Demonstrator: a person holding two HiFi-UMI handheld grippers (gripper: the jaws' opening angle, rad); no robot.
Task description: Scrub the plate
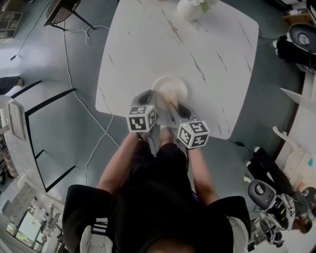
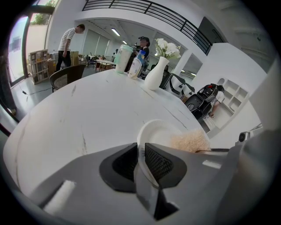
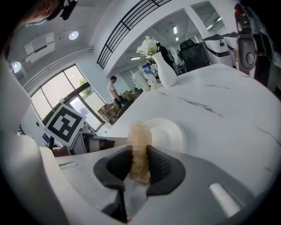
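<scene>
A white paper plate point(image 1: 170, 89) lies near the front edge of the white marble table point(image 1: 207, 44). My left gripper point(image 2: 139, 161) is shut on the plate point(image 2: 153, 132) at its near rim, the edge pinched between the black pads. My right gripper point(image 3: 139, 163) is shut on a tan fibrous scrubber point(image 3: 138, 147) that sticks out beyond the jaws. In the head view the scrubber point(image 1: 170, 98) rests over the plate's near right part. From the left gripper view the scrubber point(image 2: 189, 141) shows at the plate's right side. The plate point(image 3: 167, 132) lies just beyond the scrubber in the right gripper view.
A white vase point(image 2: 156, 72) with flowers stands at the table's far side, with a cup and a bottle point(image 2: 135, 65) behind it. A dark chair point(image 1: 61, 12) stands left of the table. Cables point(image 1: 79, 94) run over the floor. Bags and wheeled gear point(image 1: 266, 192) sit at the right.
</scene>
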